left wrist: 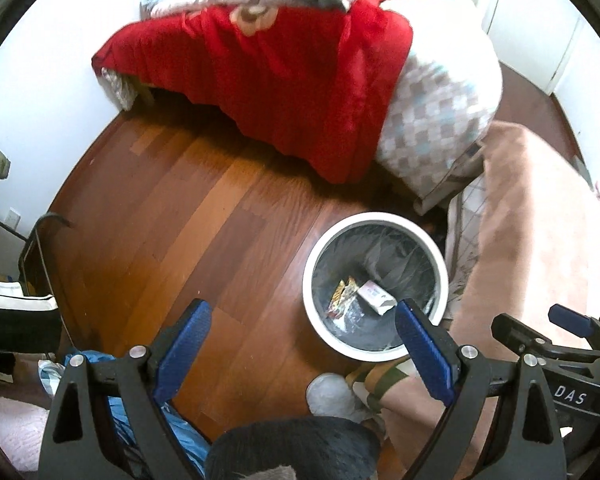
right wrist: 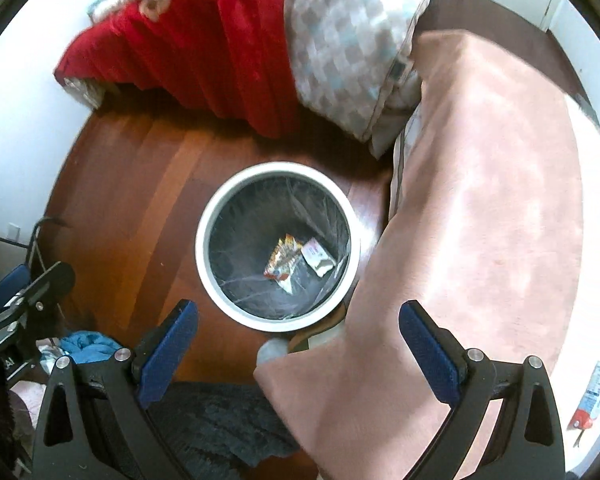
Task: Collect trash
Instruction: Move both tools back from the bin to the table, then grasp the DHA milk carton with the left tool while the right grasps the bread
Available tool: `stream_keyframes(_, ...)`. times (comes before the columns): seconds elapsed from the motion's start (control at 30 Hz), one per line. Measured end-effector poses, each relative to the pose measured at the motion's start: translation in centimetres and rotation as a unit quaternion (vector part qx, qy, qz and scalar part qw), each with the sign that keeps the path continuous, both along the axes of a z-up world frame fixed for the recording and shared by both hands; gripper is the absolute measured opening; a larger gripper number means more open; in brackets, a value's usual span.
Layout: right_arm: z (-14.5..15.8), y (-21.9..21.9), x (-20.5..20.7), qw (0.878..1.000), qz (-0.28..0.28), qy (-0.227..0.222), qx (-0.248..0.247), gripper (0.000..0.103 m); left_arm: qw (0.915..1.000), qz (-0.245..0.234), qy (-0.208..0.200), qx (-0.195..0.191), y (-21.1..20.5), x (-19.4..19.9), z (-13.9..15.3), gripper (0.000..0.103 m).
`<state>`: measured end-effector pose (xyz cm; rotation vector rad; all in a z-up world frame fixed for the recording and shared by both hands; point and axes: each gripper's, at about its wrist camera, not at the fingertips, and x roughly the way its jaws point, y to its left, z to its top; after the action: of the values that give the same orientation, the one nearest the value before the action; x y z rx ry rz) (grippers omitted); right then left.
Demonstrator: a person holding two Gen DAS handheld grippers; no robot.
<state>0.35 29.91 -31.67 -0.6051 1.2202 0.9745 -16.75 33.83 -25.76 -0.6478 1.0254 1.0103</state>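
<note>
Left tool (left wrist: 302,344), blue ribbed pads spread, above round white bin (left wrist: 440,256).

Left tongs (left wrist: 302,350) spread wide and empty above wooden floor (left wrist: 172,216), white bin (left wrist: 374,354) holding wrappers (left wrist: 344,294)
</note>
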Motion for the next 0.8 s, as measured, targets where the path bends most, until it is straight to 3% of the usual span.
stream_keyframes(0.3, 9.0, -6.6, 0.9, 0.992, -0.022, 0.014, 0.120, 0.103, 0.9974, -0.016, -0.036, 0.061, -5.3, 0.9, 7.5, 0.094)
stream_keyframes(0.47, 12.7, -12.9, 3.2, 0.985, -0.052, 0.020, 0.163, 0.103, 0.9950, -0.041, -0.054, 0.073, -8.9, 4.0, 9.0, 0.094)
stream_keyframes(0.63, 13.2, -20.5, 7.5, 0.982, -0.107, 0.017, 0.157, 0.103, 0.9936, -0.079, -0.061, 0.053, -12.5, 9.6, 7.2, 0.094)
stream_keyframes(0.8, 10.4, -29.3, 14.7, 0.974, -0.198, 0.000, 0.113, 0.103, 0.9896, -0.138, -0.041, 0.001, -17.3, 18.3, 2.3, 0.094)
